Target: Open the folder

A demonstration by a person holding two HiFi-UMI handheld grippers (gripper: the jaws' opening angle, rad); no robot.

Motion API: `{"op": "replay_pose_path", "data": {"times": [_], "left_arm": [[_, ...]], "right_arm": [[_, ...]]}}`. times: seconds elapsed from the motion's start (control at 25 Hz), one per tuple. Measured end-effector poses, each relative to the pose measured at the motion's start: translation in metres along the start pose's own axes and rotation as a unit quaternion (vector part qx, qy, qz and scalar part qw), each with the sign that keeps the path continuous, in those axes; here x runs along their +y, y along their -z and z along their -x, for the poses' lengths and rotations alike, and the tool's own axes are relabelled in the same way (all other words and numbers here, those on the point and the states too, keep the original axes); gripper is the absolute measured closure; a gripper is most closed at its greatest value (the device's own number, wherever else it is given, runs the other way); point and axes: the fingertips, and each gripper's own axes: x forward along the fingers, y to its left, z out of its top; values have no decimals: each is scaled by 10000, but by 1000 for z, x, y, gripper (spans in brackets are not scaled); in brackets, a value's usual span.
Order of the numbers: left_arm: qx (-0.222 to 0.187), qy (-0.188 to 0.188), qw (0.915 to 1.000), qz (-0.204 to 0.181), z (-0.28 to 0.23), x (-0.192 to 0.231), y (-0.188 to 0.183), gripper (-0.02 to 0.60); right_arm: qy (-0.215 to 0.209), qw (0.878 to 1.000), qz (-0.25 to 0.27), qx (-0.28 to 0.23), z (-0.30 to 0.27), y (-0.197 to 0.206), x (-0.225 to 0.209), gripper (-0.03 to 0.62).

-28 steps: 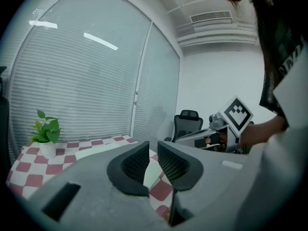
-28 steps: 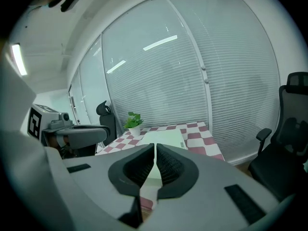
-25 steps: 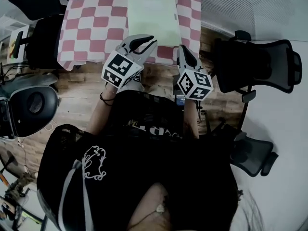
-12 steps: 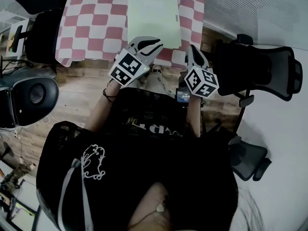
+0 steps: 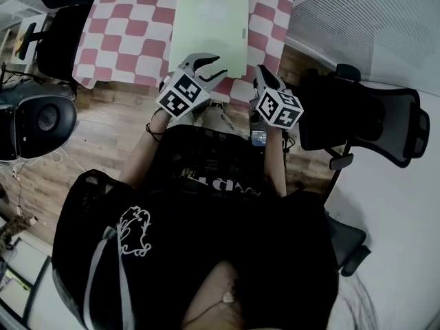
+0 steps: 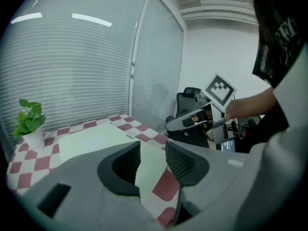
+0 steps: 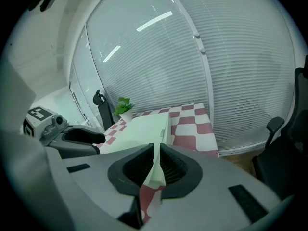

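Note:
A pale green folder lies flat and closed on the red-and-white checked table. My left gripper hovers at the folder's near left corner. Its jaws have just been opening and stand parted with nothing between them; in the left gripper view the folder shows through the gap. My right gripper is over the table's near edge, just off the folder's near right corner. Its fingers are together and hold nothing. The right gripper view shows the folder stretching away beyond the tips.
A small potted plant stands at the table's far end. A black office chair sits close on the right. Another black chair is pushed against the table's left side, with a round grey chair nearer. Closed blinds run behind the table.
Both grippers have moved forward and down to the table's near edge and the folder. The left gripper's jaws, shut before, now stand apart.

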Motion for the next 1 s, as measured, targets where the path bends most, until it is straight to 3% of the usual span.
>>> {"op": "replay_pose_path", "data": {"times": [0.16,0.28,0.48,0.6,0.8,0.92,1.0], "left_arm": [[525,3,9980,-363,-28,-9,22,383],[866,0,9926,-853,-47,-13,36,339],[1331,-74,9740,-1834,-71,-15,48,314],[1526,-54,9626,-2237,-81,-17,55,308],[1742,-88,9545,-2419,-87,-16,61,288],[1839,-14,9538,-2375,-83,-19,60,242],[1894,-56,9530,-2365,-81,-19,63,242]], "right_arm": [[-265,9993,-47,276,-18,12,-11,571],[-502,9967,-458,441,-30,25,-16,571],[-685,9915,-893,651,-40,43,-24,569],[-762,9891,-988,775,-45,50,-26,569],[-975,9855,-1045,917,-52,56,-22,567],[-1076,9822,-1119,1057,-53,61,-21,489],[-1132,9807,-1134,1122,-55,63,-20,485]]}}
